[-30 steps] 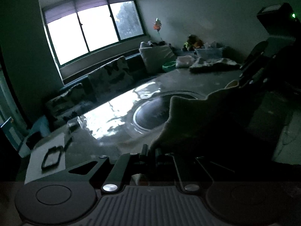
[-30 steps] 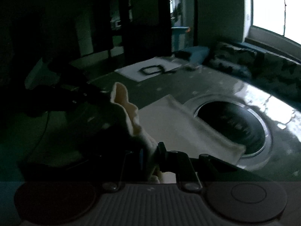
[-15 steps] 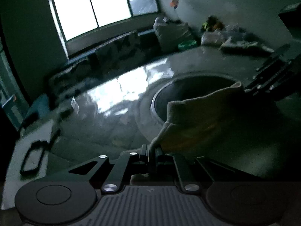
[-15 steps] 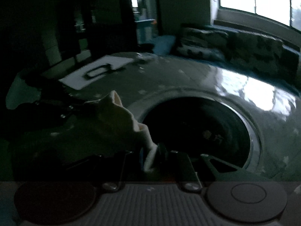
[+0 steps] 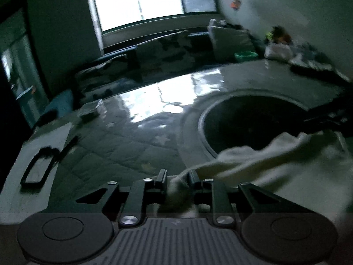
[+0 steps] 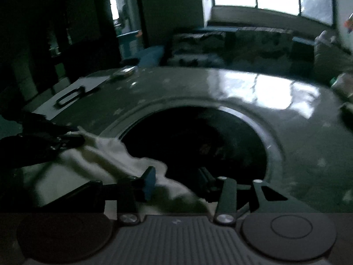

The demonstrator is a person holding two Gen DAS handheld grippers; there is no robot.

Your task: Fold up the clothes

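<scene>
cloth [image 5: 253,161] strung L-R, grippers apart

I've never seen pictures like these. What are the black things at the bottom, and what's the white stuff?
Those are two grabbers, like big tongs; a person holds one in each hand. A small camera on each looks along its two fingers. One picture comes from the left gripper, the other from the right gripper. The white stuff is a cloth to fold. It lies on a shiny table, at the edge of a dark circle. Both grabbers are open, with cloth between their fingers.
</scene>
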